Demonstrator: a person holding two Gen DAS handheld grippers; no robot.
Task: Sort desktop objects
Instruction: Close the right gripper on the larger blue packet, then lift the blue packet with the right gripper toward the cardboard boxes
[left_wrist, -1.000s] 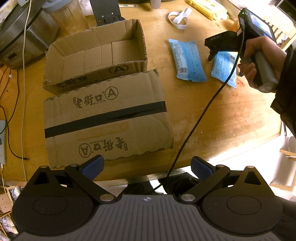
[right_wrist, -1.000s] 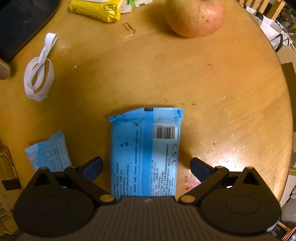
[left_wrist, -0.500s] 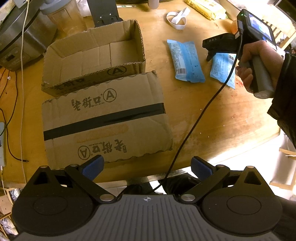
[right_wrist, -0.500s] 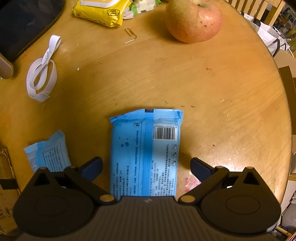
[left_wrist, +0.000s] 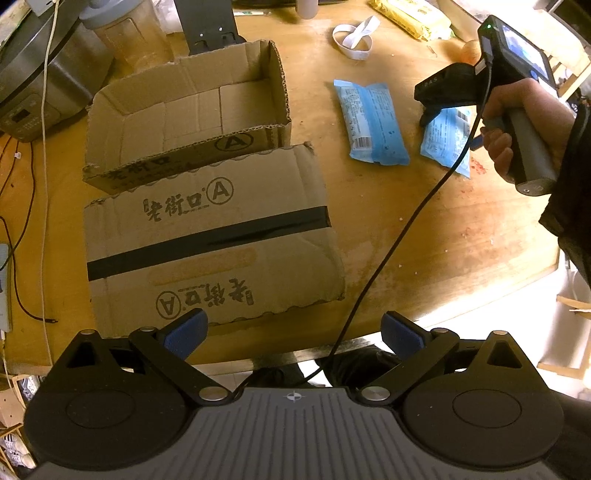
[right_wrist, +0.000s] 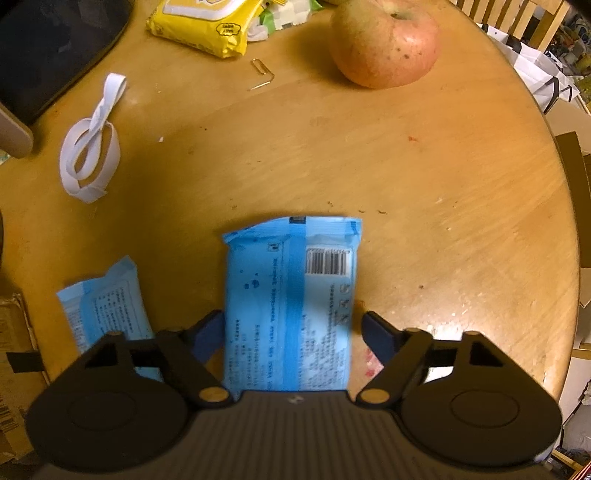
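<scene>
Right tool (right_wrist: 291, 332) points down over the tabletop (right_wrist: 424, 192), its jaws just closing in around a blue packet (right_wrist: 291, 295) lying flat between them; contact is unclear. Left tool (left_wrist: 293, 332) hangs spread wide and empty, cardboard box (left_wrist: 192, 110) ahead.
</scene>
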